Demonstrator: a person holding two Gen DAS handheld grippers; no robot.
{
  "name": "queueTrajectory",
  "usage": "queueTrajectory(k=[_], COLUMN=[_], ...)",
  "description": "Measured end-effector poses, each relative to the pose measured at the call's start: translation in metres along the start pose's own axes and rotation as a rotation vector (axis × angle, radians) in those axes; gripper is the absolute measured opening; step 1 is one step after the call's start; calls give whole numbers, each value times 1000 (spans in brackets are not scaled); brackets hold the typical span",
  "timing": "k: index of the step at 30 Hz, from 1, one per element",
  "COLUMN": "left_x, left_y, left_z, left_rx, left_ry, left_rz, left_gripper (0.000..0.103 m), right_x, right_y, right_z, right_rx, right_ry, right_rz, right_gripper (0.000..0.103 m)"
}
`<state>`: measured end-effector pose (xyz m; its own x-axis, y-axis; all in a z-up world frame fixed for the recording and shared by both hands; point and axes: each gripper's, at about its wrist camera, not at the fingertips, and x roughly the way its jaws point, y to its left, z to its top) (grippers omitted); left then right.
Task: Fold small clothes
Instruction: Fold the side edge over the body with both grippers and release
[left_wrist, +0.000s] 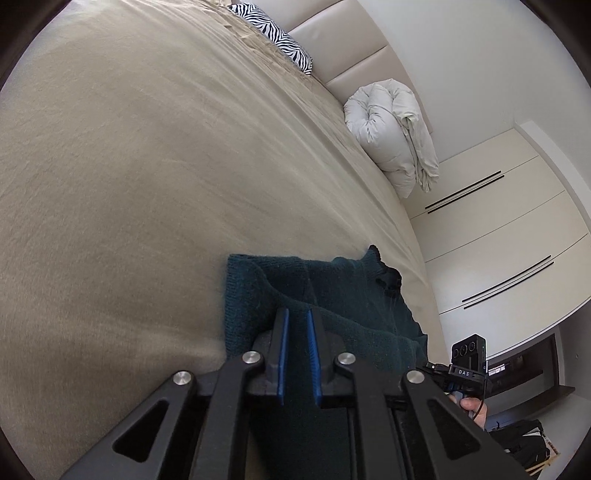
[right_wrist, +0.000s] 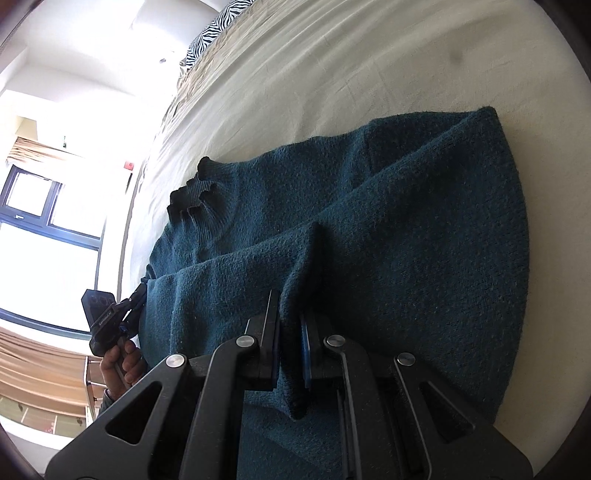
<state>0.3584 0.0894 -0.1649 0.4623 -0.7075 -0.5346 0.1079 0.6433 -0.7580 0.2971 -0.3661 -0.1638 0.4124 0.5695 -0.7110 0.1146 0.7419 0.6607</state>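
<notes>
A dark teal knitted sweater (right_wrist: 388, 229) lies on a bed (left_wrist: 147, 184) near its edge, partly folded over on itself. The knit is coarse and nubbly, with a finer ribbed collar (right_wrist: 192, 195) that curls in dark scallops. From the right wrist view, thick folds run as rounded ridges across the body, and the far end forms a smooth curved fold edge. The sweater's long axis runs along the bed's edge, the collar sitting at the edge side.

The bed cover is a beige, softly napped cloth, with faint creases toward the head of the bed. There a zebra-print pillow (left_wrist: 273, 33) lies against a padded, panelled headboard (left_wrist: 354, 62). A white puffy duvet (left_wrist: 395, 133), rolled and folded, sits at the bed's far corner. Smooth pale cupboard doors (left_wrist: 491, 229) with dark slot handles stand behind.

The right gripper (right_wrist: 290, 314) has its black fingers with blue pads clamped on a raised ridge of the sweater. The left gripper (left_wrist: 297, 317) has its jaws narrow, a slim gap between the blue pads, its tips over a fold of the sweater; I cannot tell whether cloth is pinched.
</notes>
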Motion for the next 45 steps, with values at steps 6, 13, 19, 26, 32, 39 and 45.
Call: queueTrajectory(k=[6, 13, 19, 26, 32, 39, 45], left_x=[-20, -33, -30, -21, -18, -47, -98], left_y=[-2, -9, -18, -6, -6, -9, -24], left_z=[-20, -51, -72, -68, -68, -80, -124], left_rx=[23, 67, 109, 90, 83, 38, 34], left_ry=[10, 69, 120, 115, 112, 58, -2], left_rz=[-41, -71, -51, -63, -60, -83, -99], left_gripper=[12, 12, 12, 8, 6, 31, 66], right_x=[-6, -7, -11, -15, -9, -34, -82], right_y=[-4, -8, -7, -2, -9, -15, -25], right_z=[-3, -6, -9, -13, -16, -28, -67], right_rx=[15, 56, 78, 61, 48, 94, 123], right_ry=[-7, -8, -7, -18, -41, -124, -242], right_rz=[8, 32, 31, 1, 25, -19, -79], right_gripper=[8, 8, 8, 8, 8, 9, 21])
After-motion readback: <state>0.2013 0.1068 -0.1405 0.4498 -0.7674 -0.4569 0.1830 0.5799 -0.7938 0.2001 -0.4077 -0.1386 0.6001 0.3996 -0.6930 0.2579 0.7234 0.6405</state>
